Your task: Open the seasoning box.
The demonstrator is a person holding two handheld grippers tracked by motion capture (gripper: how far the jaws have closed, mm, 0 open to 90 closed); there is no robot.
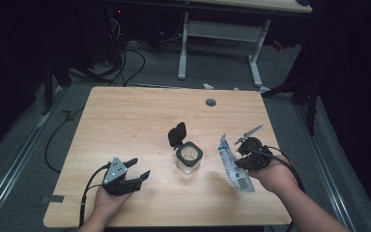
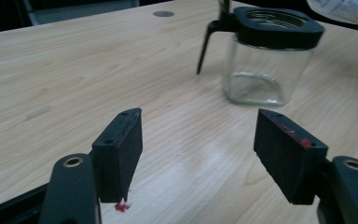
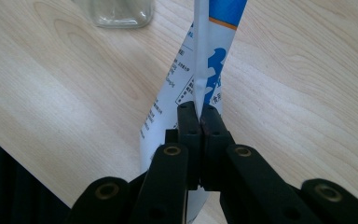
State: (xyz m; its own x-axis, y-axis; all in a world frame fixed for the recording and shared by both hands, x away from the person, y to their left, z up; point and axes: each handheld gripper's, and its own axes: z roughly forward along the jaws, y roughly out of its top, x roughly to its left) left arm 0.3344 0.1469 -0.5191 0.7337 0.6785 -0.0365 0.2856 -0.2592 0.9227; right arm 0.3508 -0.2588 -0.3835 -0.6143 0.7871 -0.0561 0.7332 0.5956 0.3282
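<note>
A clear glass jar (image 1: 190,159) with a black flip lid (image 1: 177,135) standing open rests at the table's middle front. My right gripper (image 1: 244,152) is shut on a white and blue packet (image 1: 233,166), which hangs just right of the jar and above the table. In the right gripper view its jaws pinch the packet (image 3: 205,70) along its edge seam, with the jar's base (image 3: 116,11) beyond. My left gripper (image 1: 137,169) rests open near the front left, with nothing between its pads (image 2: 121,149), pointing at the jar (image 2: 261,65).
The wooden table (image 1: 125,121) has a round grey cable hole (image 1: 210,102) near its far edge. Beyond it stand a white desk frame (image 1: 220,43) and floor cables (image 1: 125,63). A small red smear (image 2: 122,206) marks the tabletop under the left jaw.
</note>
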